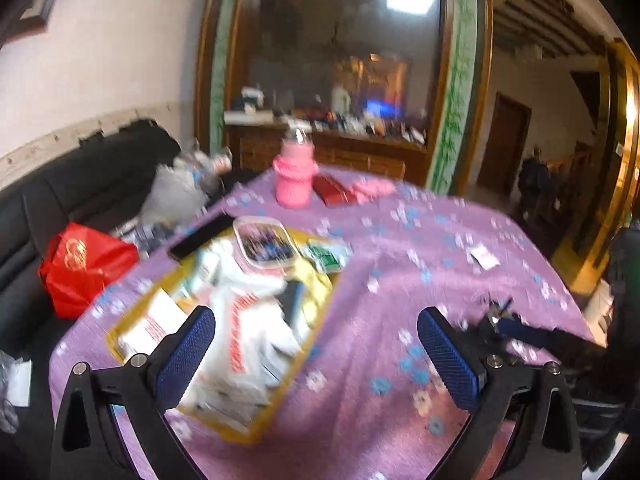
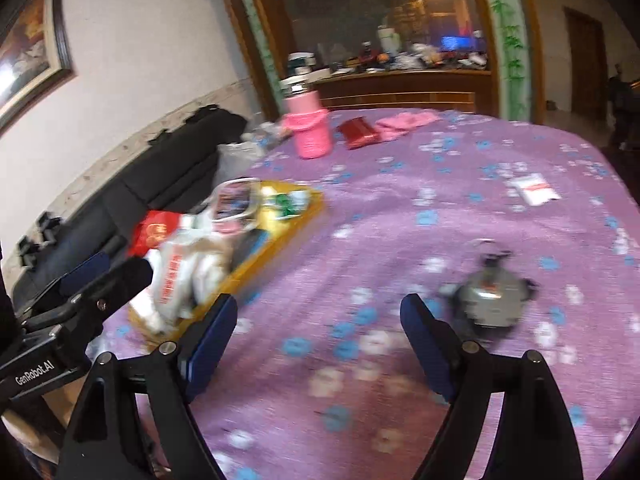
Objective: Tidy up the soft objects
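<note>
Both grippers, left (image 1: 316, 344) and right (image 2: 319, 336), spread wide and empty over purple tablecloth (image 1: 400, 240); soft white bags (image 1: 248, 312) heaped in yellow tray (image 1: 320, 280) just ahead-left: best approached low, pinching loose plastic, not tray rim.

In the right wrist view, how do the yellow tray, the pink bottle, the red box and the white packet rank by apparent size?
1. Yellow tray
2. Pink bottle
3. Red box and white packet look about alike, so I won't rank them.
The tray lies nearer the camera, which enlarges it.
</note>
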`<act>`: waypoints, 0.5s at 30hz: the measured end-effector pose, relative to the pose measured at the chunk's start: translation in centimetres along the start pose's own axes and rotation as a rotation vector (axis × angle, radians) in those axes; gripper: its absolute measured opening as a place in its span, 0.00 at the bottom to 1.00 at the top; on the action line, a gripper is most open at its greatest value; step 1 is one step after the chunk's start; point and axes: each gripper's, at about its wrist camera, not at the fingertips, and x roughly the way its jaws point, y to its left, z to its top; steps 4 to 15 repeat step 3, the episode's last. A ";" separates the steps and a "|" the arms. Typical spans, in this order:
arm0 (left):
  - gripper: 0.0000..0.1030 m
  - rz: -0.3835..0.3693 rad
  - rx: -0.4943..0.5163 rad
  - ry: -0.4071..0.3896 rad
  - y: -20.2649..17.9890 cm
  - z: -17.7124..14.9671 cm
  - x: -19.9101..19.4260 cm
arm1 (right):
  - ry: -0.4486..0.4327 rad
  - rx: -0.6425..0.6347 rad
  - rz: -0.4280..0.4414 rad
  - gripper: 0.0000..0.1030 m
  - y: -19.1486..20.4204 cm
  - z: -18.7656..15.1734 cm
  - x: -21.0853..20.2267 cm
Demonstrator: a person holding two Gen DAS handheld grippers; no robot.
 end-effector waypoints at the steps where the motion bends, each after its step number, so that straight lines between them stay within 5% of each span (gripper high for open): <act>1: 0.99 0.009 0.018 0.029 -0.7 -0.1 0.5 | -0.003 0.016 -0.008 0.84 -1.0 -0.2 -0.4; 15: 0.99 0.021 0.075 0.067 -2.5 -0.6 1.5 | -0.010 0.058 -0.027 0.84 -3.2 -0.5 -1.3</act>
